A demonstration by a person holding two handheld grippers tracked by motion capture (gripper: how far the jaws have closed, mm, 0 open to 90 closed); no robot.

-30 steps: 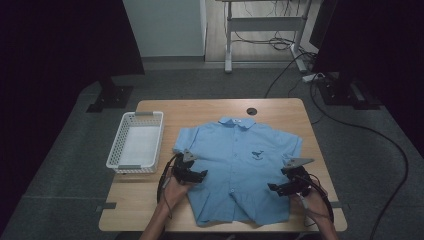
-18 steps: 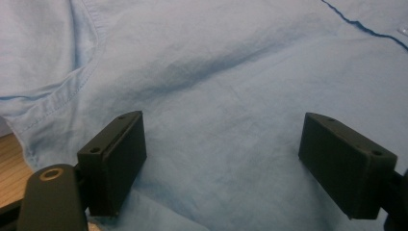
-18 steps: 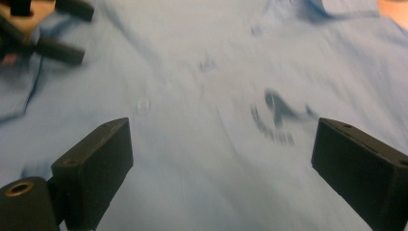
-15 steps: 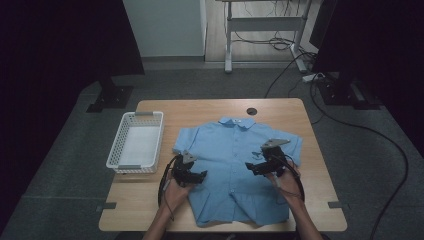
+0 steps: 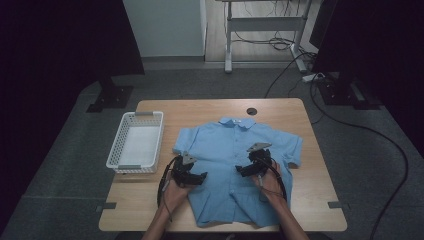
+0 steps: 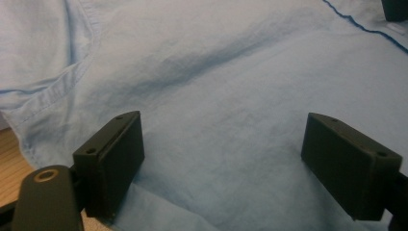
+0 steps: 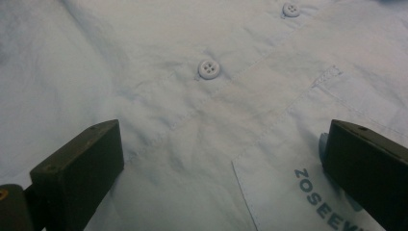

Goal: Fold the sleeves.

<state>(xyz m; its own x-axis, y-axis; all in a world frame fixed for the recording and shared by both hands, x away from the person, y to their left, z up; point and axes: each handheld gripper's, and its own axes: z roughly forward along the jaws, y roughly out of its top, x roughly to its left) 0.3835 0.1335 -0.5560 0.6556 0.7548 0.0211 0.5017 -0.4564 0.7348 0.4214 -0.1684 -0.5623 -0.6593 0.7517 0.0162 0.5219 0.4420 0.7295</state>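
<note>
A light blue short-sleeved shirt [image 5: 225, 145] lies flat and front up on the wooden table [image 5: 312, 187], collar at the far side. My left gripper [image 5: 202, 176] rests low over the shirt's left side, jaws open and pointing inward. In the left gripper view its pads straddle smooth cloth [image 6: 231, 86] without pinching it. My right gripper [image 5: 241, 170] hovers over the chest beside the button line. Its jaws have just been opening and now stand wide over the placket button [image 7: 209, 69] and the printed pocket [image 7: 288, 183], with only flat cloth beneath them.
A white plastic basket [image 5: 117, 147] stands on the table's left part, close to the shirt's left sleeve. A round cable hole [image 5: 251, 111] sits near the far edge. Bare wood runs along the right and near edges. Dark floor surrounds the table.
My right gripper has moved left from the shirt's right edge to over the chest near the buttons, and its jaws stand wider. The left gripper has stayed put.
</note>
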